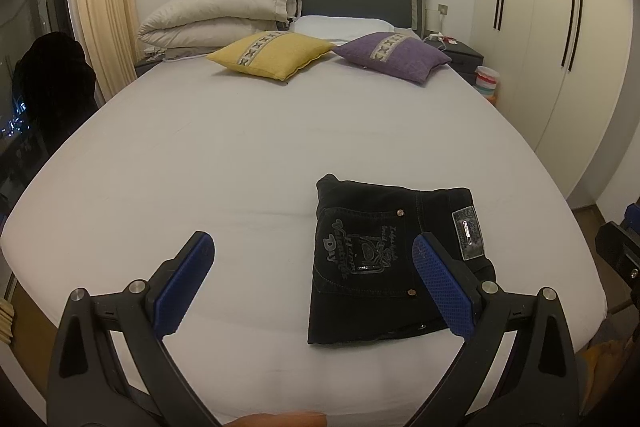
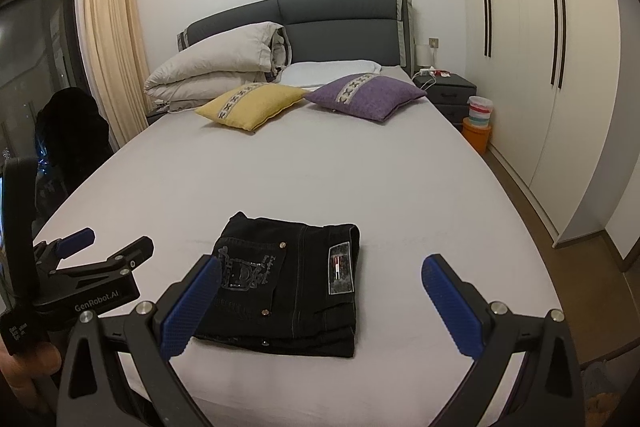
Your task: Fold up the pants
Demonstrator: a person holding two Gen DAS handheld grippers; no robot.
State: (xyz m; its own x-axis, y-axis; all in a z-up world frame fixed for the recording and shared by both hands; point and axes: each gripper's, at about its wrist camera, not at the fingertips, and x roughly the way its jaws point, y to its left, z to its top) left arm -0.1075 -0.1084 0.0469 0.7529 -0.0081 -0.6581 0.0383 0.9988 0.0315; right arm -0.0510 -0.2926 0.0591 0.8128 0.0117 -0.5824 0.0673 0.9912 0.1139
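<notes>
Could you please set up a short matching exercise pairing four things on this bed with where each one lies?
Things:
1. black pants
2. yellow cushion
3. purple cushion
4. beige duvet

Places:
A. folded, stacked against the headboard
B. mid-bed, left of the other cushion
C. near foot of bed, folded
D. nearest the nightstand

Pairs: 1-C, 2-B, 3-D, 4-A

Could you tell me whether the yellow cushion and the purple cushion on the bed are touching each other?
Cannot tell. In both wrist views the yellow cushion and purple cushion have corners that meet or overlap, with no gap or contact plain.
</notes>
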